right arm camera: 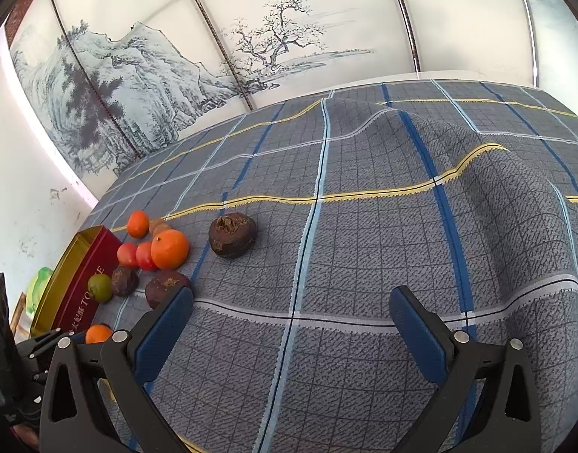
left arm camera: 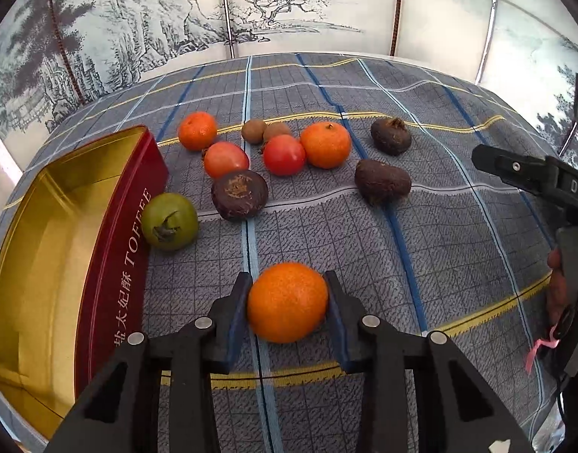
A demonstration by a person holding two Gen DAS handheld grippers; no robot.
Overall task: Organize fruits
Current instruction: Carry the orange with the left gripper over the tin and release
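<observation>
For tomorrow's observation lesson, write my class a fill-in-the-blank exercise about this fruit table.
1. The left gripper is shut on an ____.
2. The tin beside the fruit holds ____ fruit.
3. The stemmed fruit touching the tin is ____ in colour.
4. The right gripper has its fingers ____.

Missing words: orange; no; green; open

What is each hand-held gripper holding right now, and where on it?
Left hand-held gripper: an orange, pads on opposite sides. Right hand-held gripper: nothing.

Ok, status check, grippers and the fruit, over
Left gripper shut on orange, on the cloth. Right gripper open, empty. Toffee tin open alongside, green fruit against its wall.
</observation>
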